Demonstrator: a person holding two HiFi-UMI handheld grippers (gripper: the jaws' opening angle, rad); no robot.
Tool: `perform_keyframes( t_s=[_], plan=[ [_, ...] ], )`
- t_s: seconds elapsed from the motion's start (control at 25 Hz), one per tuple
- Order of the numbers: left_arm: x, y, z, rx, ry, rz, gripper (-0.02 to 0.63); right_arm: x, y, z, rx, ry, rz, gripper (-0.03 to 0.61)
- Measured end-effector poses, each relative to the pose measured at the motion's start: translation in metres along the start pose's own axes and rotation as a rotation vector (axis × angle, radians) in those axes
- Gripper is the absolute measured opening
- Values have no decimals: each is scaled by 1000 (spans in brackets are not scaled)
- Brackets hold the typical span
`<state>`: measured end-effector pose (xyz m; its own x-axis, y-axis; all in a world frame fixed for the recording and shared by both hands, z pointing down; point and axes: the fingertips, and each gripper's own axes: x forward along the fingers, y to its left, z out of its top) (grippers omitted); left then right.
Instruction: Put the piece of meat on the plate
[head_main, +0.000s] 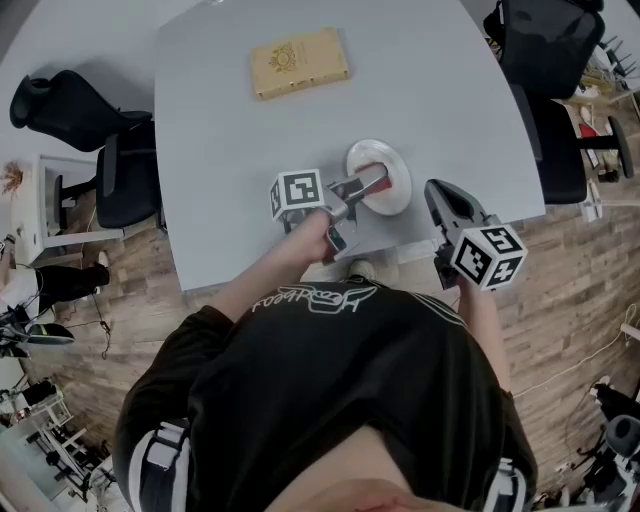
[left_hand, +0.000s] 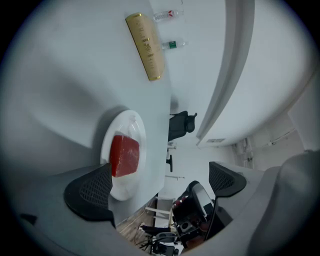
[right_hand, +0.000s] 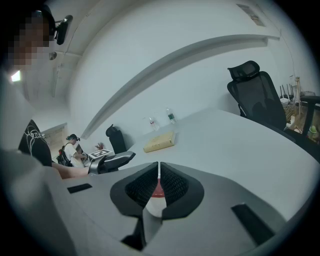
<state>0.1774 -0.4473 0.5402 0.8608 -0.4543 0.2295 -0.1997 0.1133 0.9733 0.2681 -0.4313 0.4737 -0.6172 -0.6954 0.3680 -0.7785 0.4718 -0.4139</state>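
A red slab of meat (head_main: 371, 179) lies on the small white plate (head_main: 394, 195) near the front edge of the grey table. In the left gripper view the meat (left_hand: 124, 154) rests flat on the plate (left_hand: 126, 125), just ahead of the left finger (left_hand: 89, 193). My left gripper (head_main: 355, 210) stands open beside the plate, nothing between its pads. To the right, my right gripper (head_main: 438, 193) is shut and empty, off the table's edge. Its pads (right_hand: 172, 184) meet, with a sliver of plate and meat showing behind them.
A gold box (head_main: 299, 62) lies at the far middle of the table (head_main: 220, 120). Two small bottles (left_hand: 169, 14) stand beyond it. Black office chairs stand at the left (head_main: 95, 135) and at the right (head_main: 548, 70). The table's front edge runs just under the plate.
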Motion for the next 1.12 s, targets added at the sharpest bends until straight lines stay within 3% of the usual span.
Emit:
perform_keyframes(
  t_s=[0.28,0.48,0.56,0.6,0.64,0.72,0.88,1.04,1.12],
  plan=[
    [-20,-6,-10,-15,2,-85,584,-1,17,-11,3,7,6,17],
    [-48,-3,-12,-21,-30,-79,559,-6,40,-14,-4,-3,6,17],
    [-61,-5,-14,31,-41,-70,442,-9,50,-16,-9,-8,4,17],
    [-68,-5,-14,71,-50,-53,347,-11,55,-18,-11,-9,2,17],
    [-76,-5,-15,114,-58,-31,209,-14,60,-21,-13,-9,-1,17],
    [-90,-7,-19,181,-59,-12,59,-18,72,-25,-17,-12,-5,17],
    [-118,-26,-35,273,-36,-78,11,-26,102,-29,-32,-28,-8,17],
    [-148,-45,-56,334,-14,-175,8,-38,136,-35,-54,-47,-7,17],
    [-165,-51,-67,395,6,-185,8,-44,152,-40,-62,-58,-9,17]
  ],
)
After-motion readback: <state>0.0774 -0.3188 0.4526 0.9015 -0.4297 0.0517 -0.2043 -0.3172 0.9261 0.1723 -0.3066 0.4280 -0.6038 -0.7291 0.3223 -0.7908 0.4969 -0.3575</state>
